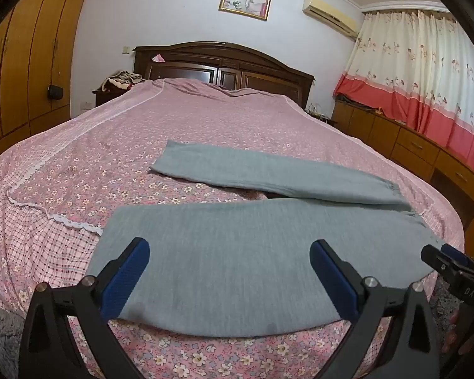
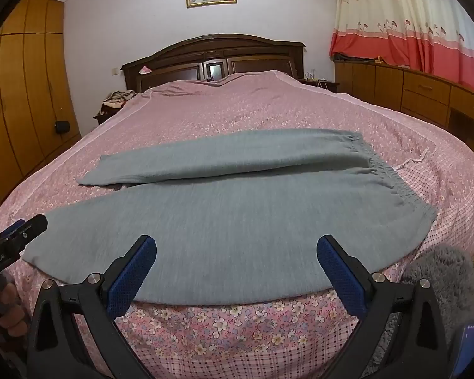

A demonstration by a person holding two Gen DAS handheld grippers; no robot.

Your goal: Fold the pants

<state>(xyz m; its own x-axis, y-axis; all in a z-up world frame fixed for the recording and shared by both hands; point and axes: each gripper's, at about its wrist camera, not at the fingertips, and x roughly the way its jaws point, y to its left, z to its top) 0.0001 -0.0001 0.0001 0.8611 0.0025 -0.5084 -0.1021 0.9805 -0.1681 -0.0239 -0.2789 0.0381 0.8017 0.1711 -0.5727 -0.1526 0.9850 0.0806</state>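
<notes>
Left wrist view showed the left gripper (image 1: 229,265) with its blue pads spread wide and nothing between them, hanging just above the near leg of the pants (image 1: 237,252). From the right wrist view, the right gripper (image 2: 237,260) stood equally wide and empty over the same leg, nearer the waistband (image 2: 391,173).

The grey pants lay flat near the foot of the bed (image 1: 79,164), spread crosswise with the two legs apart in a narrow V, cuffs to the left and the gathered waistband to the right. The knit looked soft, light and limp, so it would likely sag and drag unless lifted at two points together. The near hem edge, lying just inside the bed's foot edge, seemed the easiest place to pinch, one gripper toward the cuff and one toward the waist.

Beyond the far leg (image 1: 268,170) the floral cover ran bare and smooth up to the headboard (image 1: 224,63), leaving ample room to carry the near leg over. A cabinet (image 1: 410,145) stood well off to the right.
</notes>
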